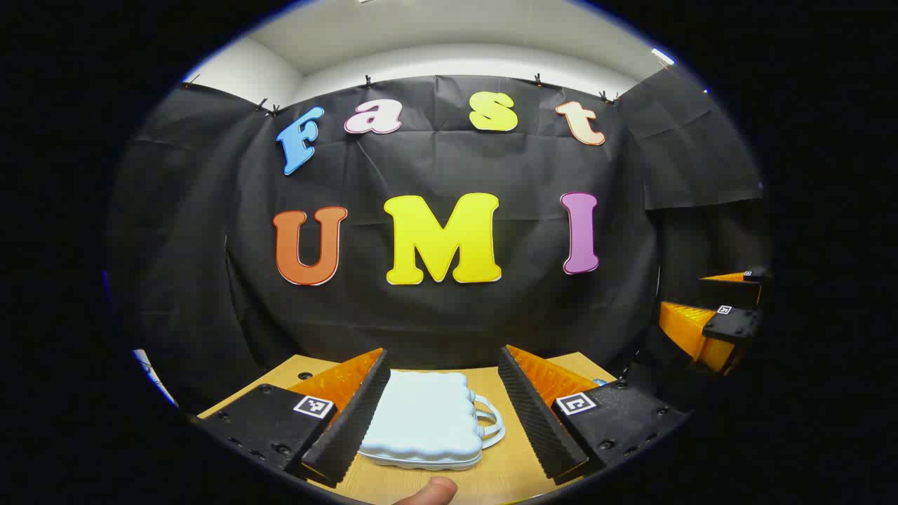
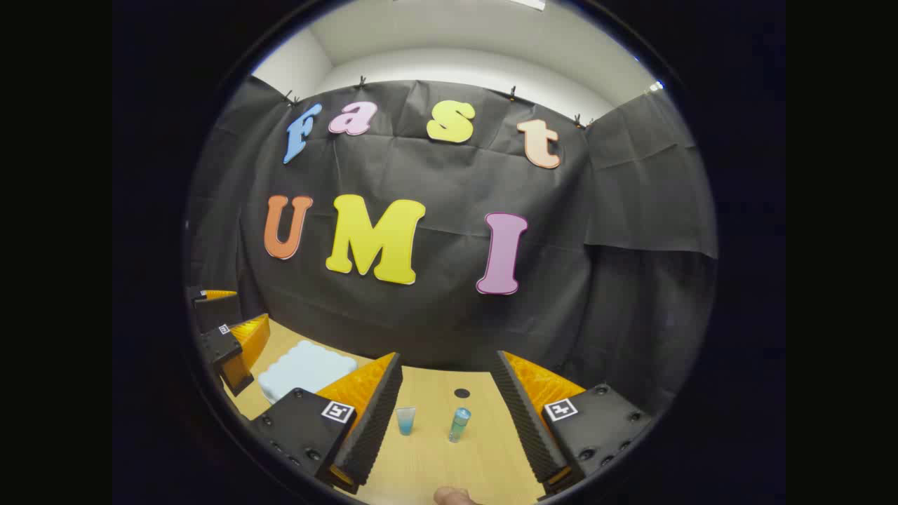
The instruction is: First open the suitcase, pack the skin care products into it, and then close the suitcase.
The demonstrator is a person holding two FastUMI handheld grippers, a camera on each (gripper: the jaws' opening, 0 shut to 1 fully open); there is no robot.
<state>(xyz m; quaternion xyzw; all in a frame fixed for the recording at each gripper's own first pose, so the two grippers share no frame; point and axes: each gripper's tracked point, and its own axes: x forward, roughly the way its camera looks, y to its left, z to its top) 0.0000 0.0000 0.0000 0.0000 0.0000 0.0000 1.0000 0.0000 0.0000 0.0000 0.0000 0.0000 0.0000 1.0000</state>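
A small pale blue suitcase (image 1: 424,421) lies flat and closed on the wooden table (image 1: 505,477), its white handle (image 1: 490,419) pointing right. My left gripper (image 1: 443,428) hovers open above the table with the suitcase between its fingers, not touching it. In the right gripper view the suitcase (image 2: 306,369) lies at the far left. Two skin care products stand on the table ahead of my open right gripper (image 2: 445,424): a small clear blue cup-shaped jar (image 2: 405,420) and a slim teal bottle (image 2: 459,424). The right gripper (image 1: 715,326) shows at the right edge of the left gripper view.
The black cloth wall stands close behind the table. A round dark hole (image 2: 461,393) marks the tabletop behind the bottle. The left gripper (image 2: 235,344) appears at the left edge of the right gripper view. A fingertip (image 1: 431,491) shows at the bottom.
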